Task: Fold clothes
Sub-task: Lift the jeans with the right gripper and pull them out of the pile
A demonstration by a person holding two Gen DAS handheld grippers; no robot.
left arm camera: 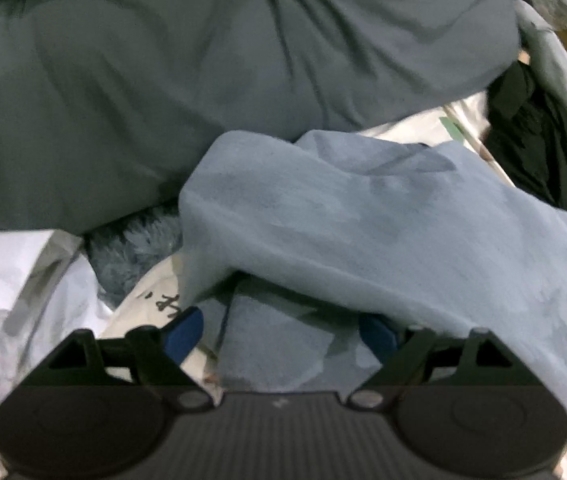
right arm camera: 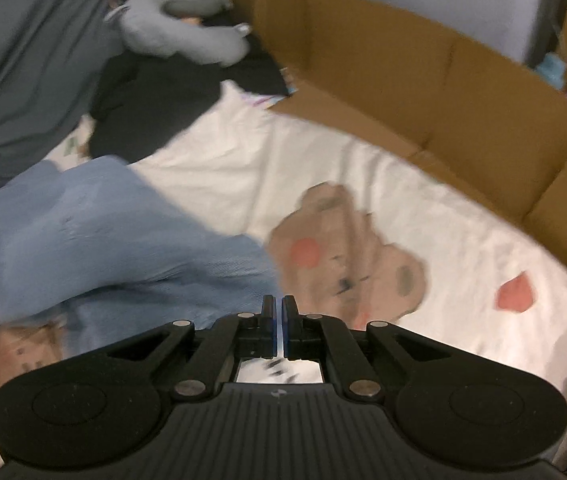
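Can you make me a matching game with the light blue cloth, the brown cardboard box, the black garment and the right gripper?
Things:
1. light blue cloth
2. brown cardboard box
3. black garment
4. right gripper

Matches:
A. jaws shut
B. standing along the far edge of the white bear-print sheet
C. lying rumpled beside the printed bear
D. lying beside the grey plush toy

Pairs: 1-C, 2-B, 3-D, 4-A

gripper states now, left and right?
Left gripper: open, blue cloth lying between the jaws, not gripped.
Right gripper: shut, nothing held.
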